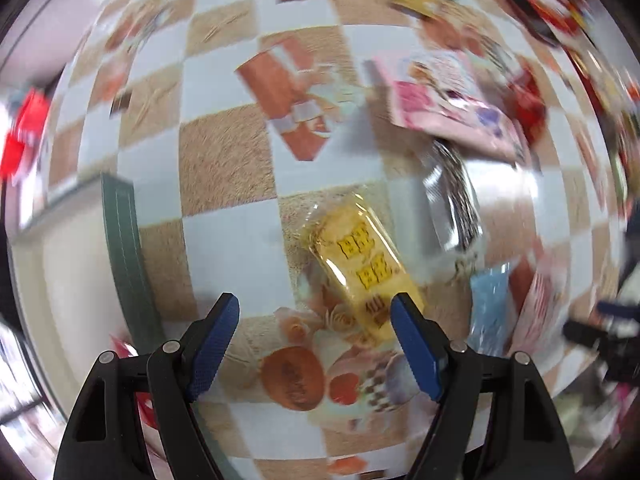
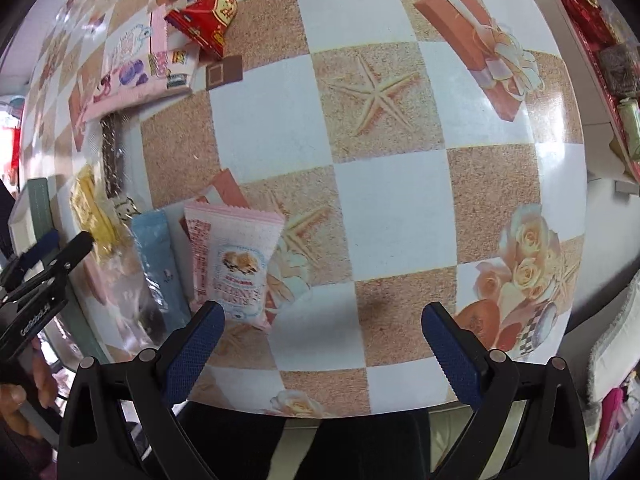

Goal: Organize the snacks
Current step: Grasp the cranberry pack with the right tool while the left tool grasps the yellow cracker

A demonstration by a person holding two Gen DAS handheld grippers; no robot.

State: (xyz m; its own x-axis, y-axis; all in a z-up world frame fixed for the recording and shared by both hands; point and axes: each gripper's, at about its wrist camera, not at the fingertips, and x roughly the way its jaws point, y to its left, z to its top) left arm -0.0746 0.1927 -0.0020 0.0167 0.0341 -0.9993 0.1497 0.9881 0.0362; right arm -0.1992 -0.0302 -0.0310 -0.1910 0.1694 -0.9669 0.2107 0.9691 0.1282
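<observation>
A table (image 2: 392, 208) covered in a checkered cloth is seen. Near its left edge, a yellow wafer pack (image 1: 360, 264), a blue sachet (image 2: 158, 256) and a pink-and-white snack pack (image 2: 236, 264) are laid side by side; a pink pouch (image 2: 136, 80) and a red packet (image 2: 204, 12) are placed farther back.

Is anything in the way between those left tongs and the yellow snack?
Nothing visible. The left tongs are open with the yellow snack right ahead; its near end already sits by the right pad. The striped packet lies off to the side.

glossy printed tablecloth (image 2: 384, 208). yellow snack (image 1: 360, 264) in clear shiny plastic wrap. gripper pads (image 2: 188, 356) blue, ribbed, matt.
</observation>
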